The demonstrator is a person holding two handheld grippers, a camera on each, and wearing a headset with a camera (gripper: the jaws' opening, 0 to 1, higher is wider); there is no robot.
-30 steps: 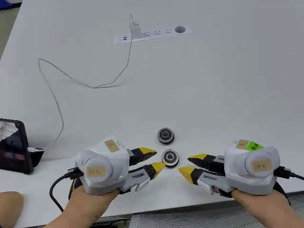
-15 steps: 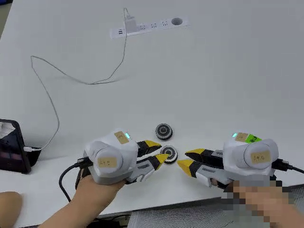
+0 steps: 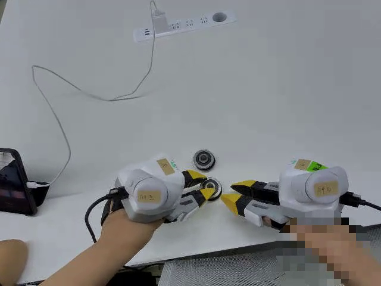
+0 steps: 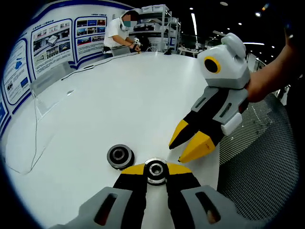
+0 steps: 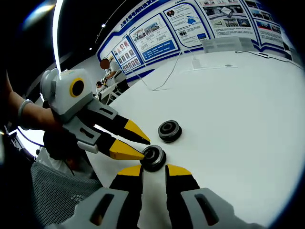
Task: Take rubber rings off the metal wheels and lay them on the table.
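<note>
**Table stock, as it lies before you**

1. White table (image 3: 268, 89), flat-topped, carrying every item below.
2. Near wheel (image 5: 152, 156): a small round metal wheel lying flat near the table's front edge, between your two tools. Its black rubber ring (image 5: 163, 158) sits on the rim.
3. Far wheel (image 3: 204, 158): the same make and ringed the same, lying flat just beyond the near wheel and apart from it.
4. Left tongs (image 3: 201, 183): black with yellow tips, on the white tool in your left hand. The tips are slightly parted, one at either side of the near wheel. You cannot tell whether they press it.
5. Right tongs (image 3: 237, 192): the same pattern, in your right hand. They are spread and hold nothing. The tips point at the near wheel from the opposite side, just short of it.
6. White power strip (image 3: 181, 25), on the far side of the table, with one white plug in it.
7. Thin white cable (image 3: 59, 128), looping from the strip across the table to item 8.
8. Black flat device (image 3: 15, 187), at the table's left edge.
9. Grey metal mesh (image 3: 226, 271), below the table's front edge.
</note>
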